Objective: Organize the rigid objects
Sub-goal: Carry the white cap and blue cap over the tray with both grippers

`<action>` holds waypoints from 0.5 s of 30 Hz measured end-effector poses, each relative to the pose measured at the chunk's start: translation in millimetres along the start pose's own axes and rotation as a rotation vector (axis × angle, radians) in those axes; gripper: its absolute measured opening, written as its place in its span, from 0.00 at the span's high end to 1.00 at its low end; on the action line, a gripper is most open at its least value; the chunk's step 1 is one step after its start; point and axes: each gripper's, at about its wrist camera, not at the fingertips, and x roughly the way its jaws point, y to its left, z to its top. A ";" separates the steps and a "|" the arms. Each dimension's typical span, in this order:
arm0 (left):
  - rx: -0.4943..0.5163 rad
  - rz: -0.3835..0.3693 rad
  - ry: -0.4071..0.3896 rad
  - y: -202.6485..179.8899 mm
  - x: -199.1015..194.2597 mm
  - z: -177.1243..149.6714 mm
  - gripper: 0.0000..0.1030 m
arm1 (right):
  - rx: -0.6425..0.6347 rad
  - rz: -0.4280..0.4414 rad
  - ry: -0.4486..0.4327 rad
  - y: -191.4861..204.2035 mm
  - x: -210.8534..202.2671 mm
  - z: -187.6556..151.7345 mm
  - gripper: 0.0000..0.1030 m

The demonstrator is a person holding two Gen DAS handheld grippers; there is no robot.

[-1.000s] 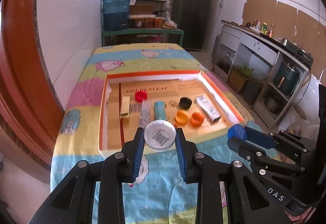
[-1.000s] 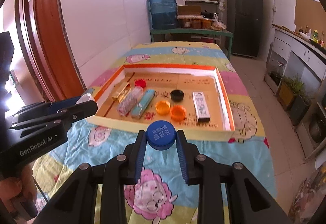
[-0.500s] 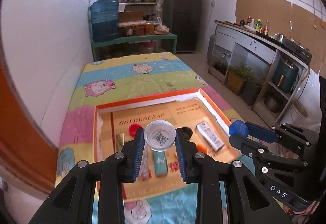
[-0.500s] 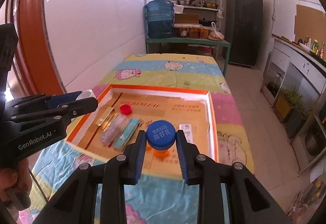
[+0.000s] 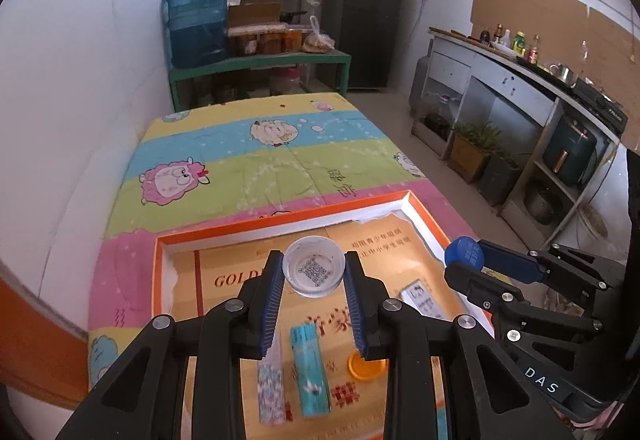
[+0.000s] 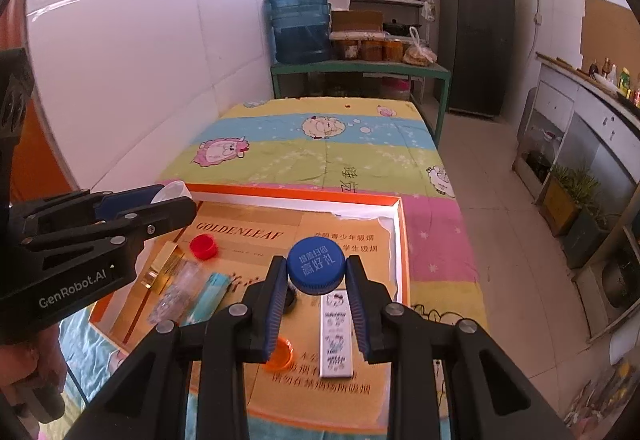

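My left gripper (image 5: 314, 274) is shut on a white bottle cap (image 5: 314, 270), hollow side towards the camera, held above the orange-rimmed cardboard tray (image 5: 280, 230). My right gripper (image 6: 317, 272) is shut on a blue bottle cap (image 6: 317, 266), also above the tray (image 6: 404, 240), towards its right side. In the tray lie a red cap (image 6: 204, 246), orange caps (image 5: 366, 366) (image 6: 280, 358), a teal box (image 5: 310, 368), a clear patterned box (image 5: 270, 386), a gold box (image 6: 162, 266) and a white box (image 6: 336, 336). A black cap is mostly hidden behind my right fingers.
The tray sits on a table under a cartoon-sheep cloth (image 5: 260, 155). A white wall runs along the left. Beyond the table stand a green bench with a blue water jug (image 6: 300, 23), shelves and a dark fridge (image 6: 476, 31). Kitchen counters line the right.
Both grippers have moved forward from the near table edge to over the tray, each still holding its cap. The items in the tray have not moved.
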 end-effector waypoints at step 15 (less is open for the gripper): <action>-0.030 0.002 0.105 9.5 68.7 11.8 0.70 | 0.012 -0.002 0.077 -15.2 58.9 19.8 0.71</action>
